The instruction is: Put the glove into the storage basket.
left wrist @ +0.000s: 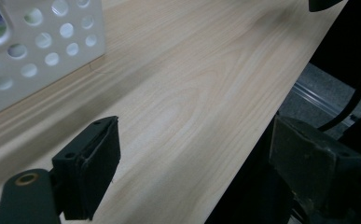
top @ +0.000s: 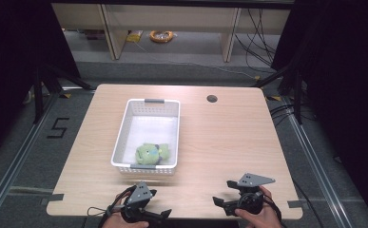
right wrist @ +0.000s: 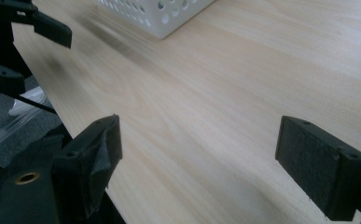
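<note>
Your left tongs [top: 165, 213] sit at the near edge of the surface [top: 219, 137], just in front of the white basket [top: 123, 128]. Their jaws stand wide with nothing between them; in the left gripper view [left wrist: 194, 161] bare wood shows in the gap, one jaw over the surface and the other hanging past its edge, and the basket's holed wall [left wrist: 43, 51] rises at the upper left.

Your right tongs [top: 218, 201] are also at the near edge, well to the right of the basket, pointing left toward your other hand. They too are wide and hold nothing; the right gripper view [right wrist: 199, 154] shows plain wood between the pads, the basket's corner [right wrist: 164, 14] far ahead and the left tongs [right wrist: 52, 29] at the upper left.

The green toy [top: 151, 153] lies inside the basket at its near end, close to the front wall, apart from both tongs.
</note>
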Demonstrator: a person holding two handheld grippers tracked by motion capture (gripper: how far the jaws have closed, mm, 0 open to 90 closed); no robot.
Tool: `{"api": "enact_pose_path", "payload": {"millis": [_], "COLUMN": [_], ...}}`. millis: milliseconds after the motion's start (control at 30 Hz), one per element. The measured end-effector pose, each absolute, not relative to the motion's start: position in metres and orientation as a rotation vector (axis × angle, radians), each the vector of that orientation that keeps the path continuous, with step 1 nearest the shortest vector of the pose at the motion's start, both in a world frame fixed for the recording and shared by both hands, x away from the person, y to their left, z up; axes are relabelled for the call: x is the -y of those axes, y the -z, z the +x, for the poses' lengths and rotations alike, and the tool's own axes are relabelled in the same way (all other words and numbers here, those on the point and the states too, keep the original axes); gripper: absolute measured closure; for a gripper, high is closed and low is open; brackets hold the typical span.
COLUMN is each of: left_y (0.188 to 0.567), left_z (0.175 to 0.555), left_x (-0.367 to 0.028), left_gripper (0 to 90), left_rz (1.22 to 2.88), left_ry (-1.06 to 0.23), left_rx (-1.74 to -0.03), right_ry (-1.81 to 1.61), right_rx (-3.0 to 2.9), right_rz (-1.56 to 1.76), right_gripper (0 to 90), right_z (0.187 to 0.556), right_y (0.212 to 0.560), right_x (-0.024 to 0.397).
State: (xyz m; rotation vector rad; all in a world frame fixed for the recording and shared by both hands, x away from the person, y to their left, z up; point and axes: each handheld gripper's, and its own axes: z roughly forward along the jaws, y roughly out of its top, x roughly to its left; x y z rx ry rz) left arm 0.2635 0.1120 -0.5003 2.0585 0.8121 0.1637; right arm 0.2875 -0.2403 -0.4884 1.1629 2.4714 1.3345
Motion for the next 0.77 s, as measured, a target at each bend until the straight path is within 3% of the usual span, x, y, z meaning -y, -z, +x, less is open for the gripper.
{"api": "enact_pose_path", "payload": {"millis": [767], "left_y": [0.5066], "left_z": [0.261], "left_x": [-0.1121], "left_gripper": [15.5], "left_rz": [2.078], "left_ry": [-0.166], "left_rx": [-0.848], "right_ry": [-1.284], "right_rx": [-2.476], "right_rz": [1.2], "right_gripper": [15.7], "right_z": [0.2792], "right_y": [0.496], "right_x": [0.247]}}
